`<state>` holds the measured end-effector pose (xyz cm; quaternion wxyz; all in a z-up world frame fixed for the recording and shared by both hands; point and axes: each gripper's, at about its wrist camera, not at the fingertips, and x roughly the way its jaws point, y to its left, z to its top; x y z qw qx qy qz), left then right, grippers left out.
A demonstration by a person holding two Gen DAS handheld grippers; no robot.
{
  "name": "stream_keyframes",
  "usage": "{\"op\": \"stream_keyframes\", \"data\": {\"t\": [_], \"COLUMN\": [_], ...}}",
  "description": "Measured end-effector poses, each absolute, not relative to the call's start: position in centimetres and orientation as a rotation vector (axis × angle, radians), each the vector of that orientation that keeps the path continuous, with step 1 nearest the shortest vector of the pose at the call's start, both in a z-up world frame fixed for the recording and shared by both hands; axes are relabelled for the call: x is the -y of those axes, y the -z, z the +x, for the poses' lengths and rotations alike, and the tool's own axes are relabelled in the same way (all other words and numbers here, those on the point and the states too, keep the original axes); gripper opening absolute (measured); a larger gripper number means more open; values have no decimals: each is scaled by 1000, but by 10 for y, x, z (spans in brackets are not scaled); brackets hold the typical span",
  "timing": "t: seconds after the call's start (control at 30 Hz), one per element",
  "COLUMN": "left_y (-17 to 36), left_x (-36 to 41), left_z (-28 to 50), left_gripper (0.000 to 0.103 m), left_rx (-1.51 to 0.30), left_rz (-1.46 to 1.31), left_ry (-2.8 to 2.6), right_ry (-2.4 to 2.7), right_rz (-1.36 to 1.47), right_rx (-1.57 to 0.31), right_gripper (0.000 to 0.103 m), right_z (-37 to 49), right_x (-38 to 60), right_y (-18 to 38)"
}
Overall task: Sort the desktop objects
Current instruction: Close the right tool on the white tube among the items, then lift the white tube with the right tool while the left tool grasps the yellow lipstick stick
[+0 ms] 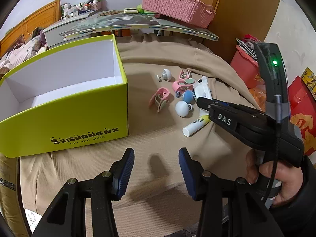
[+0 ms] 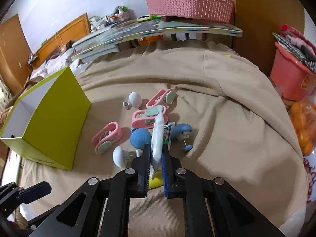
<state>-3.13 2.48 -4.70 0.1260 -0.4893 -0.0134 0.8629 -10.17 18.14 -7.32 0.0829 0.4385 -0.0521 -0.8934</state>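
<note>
Left wrist view: the green box (image 1: 65, 106) fills the left of the frame, open-topped, and the white inside that shows holds nothing. The left gripper (image 1: 156, 174) hovers at bottom centre over the tan cloth (image 1: 162, 59), its fingers spread wide with nothing between them. Right of centre lies the pile awaiting sorting: a pink clip (image 1: 159, 99), a white knob (image 1: 182, 108), a blue knob (image 1: 187, 96), a yellow-and-white tube (image 1: 195, 126) and others close by.

Right wrist view: the right gripper (image 2: 156, 167), at lower centre, is clamped on a white packet (image 2: 158, 138), which stands up between the pads; whether it has left the cloth cannot be told. Around it, in mid-frame, sit two blue knobs, two white knobs and three pink clips, some touching one another. The box stands at the left edge, well apart from the pile.

Progress, as a judgement: sorting has barely begun. No item shows in the box; the packet is the first in hand, and every other piece remains on the cloth. The pink basket (image 2: 189, 2), upper right, rests on a board behind the cloth; its contents are hidden.
</note>
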Motion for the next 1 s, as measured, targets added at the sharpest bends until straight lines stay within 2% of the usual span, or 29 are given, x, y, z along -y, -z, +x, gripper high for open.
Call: {"op": "stream_keyframes", "data": {"t": [0.33, 1.0], "left_y": [49, 67], "left_x": [-32, -102], "left_z": [-33, -68], "left_gripper": [47, 47], "left_rx": [37, -222], "left_rz": [-1425, -1320], "left_ry": [-2475, -2295], "right_ry": [2692, 2669], "right_rz": [1266, 1355], "right_rx": [141, 44], "right_gripper": [8, 8], "right_z": [-80, -43], "right_x": [-200, -232], "right_y": [58, 61]}}
